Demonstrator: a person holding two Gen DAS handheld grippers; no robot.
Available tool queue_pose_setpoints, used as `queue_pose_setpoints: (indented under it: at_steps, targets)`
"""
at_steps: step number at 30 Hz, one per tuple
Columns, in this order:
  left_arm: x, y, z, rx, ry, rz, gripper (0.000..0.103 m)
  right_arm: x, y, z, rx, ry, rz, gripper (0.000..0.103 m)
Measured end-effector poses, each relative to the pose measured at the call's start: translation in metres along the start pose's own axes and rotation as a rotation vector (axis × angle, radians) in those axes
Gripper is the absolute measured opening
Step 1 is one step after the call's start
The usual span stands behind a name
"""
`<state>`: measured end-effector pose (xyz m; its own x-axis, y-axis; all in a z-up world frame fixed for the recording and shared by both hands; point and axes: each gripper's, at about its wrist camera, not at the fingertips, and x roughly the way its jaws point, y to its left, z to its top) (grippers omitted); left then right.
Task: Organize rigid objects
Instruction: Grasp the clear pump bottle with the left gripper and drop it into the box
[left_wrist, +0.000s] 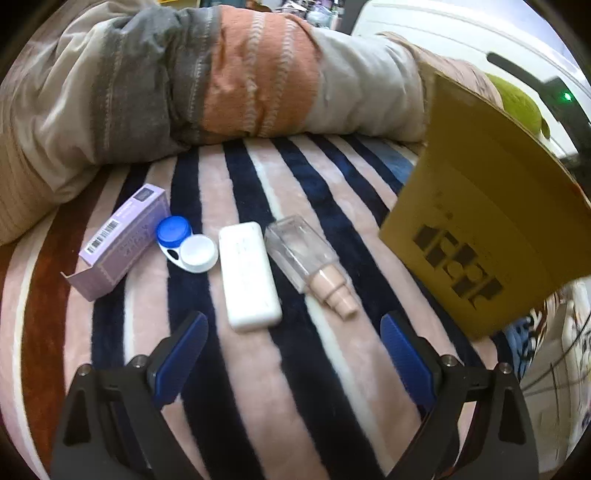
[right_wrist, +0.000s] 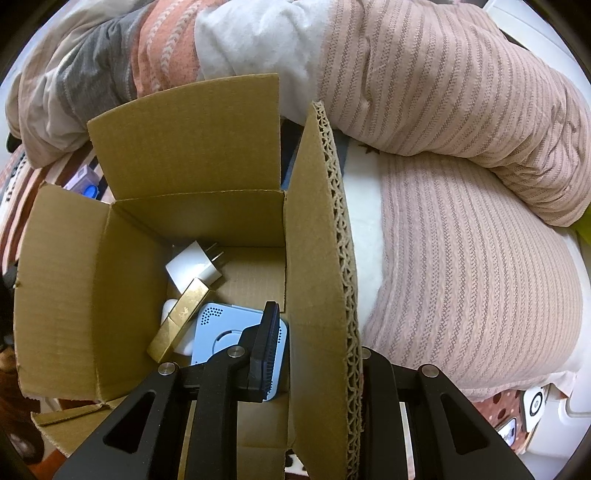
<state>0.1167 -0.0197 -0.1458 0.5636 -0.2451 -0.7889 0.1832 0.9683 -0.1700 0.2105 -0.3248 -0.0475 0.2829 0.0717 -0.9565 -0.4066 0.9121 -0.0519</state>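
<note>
Four items lie beyond the spread left tool: power bank nearest.

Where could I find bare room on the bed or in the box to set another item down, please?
Free: the striped blanket between the open left gripper and the white case; the cardboard box floor right of the white charger. Crowded: the near-left box corner around the blue device.
</note>
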Motion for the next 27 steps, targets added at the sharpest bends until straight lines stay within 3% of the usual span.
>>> queue_pose_setpoints:
  at_steps: [2,5,10,11,16,27]
  targets:
    - [0.004,-0.001,0.002,-0.014,-0.006,-0.034,0.090,0.000,-0.001,-0.001,0.001,-0.001,-0.001,0.018]
    - [0.009,-0.009,0.009,-0.007,-0.010,-0.060,0.074,-0.001,-0.001,-0.001,0.003,-0.001,-0.001,0.018]
    - [0.026,-0.022,0.026,-0.017,0.004,-0.061,0.062,-0.002,0.000,0.000,0.002,-0.003,0.002,0.018]
    - [0.030,-0.022,0.028,-0.028,0.013,-0.061,0.053,-0.002,0.000,0.000,0.003,-0.004,0.003,0.018]
    - [0.056,-0.025,0.041,-0.027,0.060,0.033,0.036,-0.003,-0.002,-0.001,0.006,-0.009,0.012,0.018]
    - [0.075,-0.034,0.051,-0.027,0.047,0.100,0.028,-0.003,-0.003,-0.001,0.009,-0.013,0.017,0.018]
